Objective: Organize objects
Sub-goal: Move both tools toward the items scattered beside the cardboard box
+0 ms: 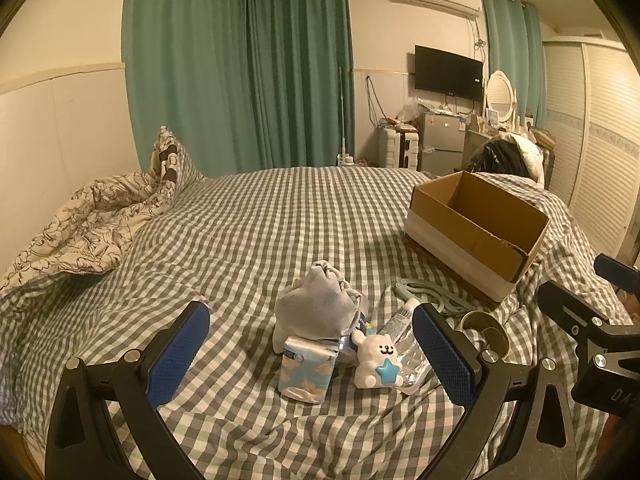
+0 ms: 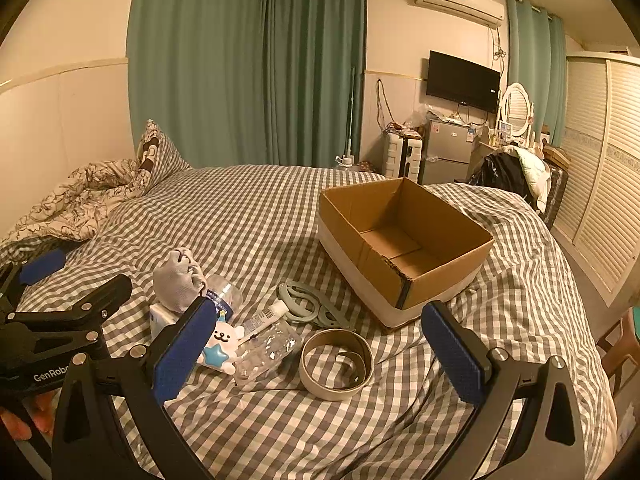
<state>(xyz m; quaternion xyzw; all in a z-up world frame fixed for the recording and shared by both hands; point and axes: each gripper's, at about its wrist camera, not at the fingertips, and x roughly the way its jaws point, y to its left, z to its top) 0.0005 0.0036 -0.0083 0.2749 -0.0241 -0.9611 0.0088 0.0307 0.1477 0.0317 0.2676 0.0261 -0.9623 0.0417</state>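
Note:
A pile of small objects lies on the checked bed: a grey sock (image 1: 316, 304) (image 2: 178, 280), a tissue pack (image 1: 306, 370), a white bear toy with a blue star (image 1: 378, 360) (image 2: 220, 346), a tube (image 2: 264, 314), a clear plastic tray (image 2: 268, 350), a grey folding hanger (image 2: 310, 304) and a cardboard tape ring (image 2: 336, 364). An open, empty cardboard box (image 2: 404, 240) (image 1: 476, 228) stands behind them to the right. My left gripper (image 1: 312, 360) is open just before the pile. My right gripper (image 2: 320, 360) is open around the tape ring's near side, empty.
A crumpled floral duvet (image 1: 84, 224) lies at the bed's far left. Green curtains (image 1: 240, 64), a small fridge (image 2: 448, 152), a chair with clothes (image 2: 512, 176) and a louvred wardrobe (image 2: 600, 168) stand beyond the bed. The right bed edge drops off beside the box.

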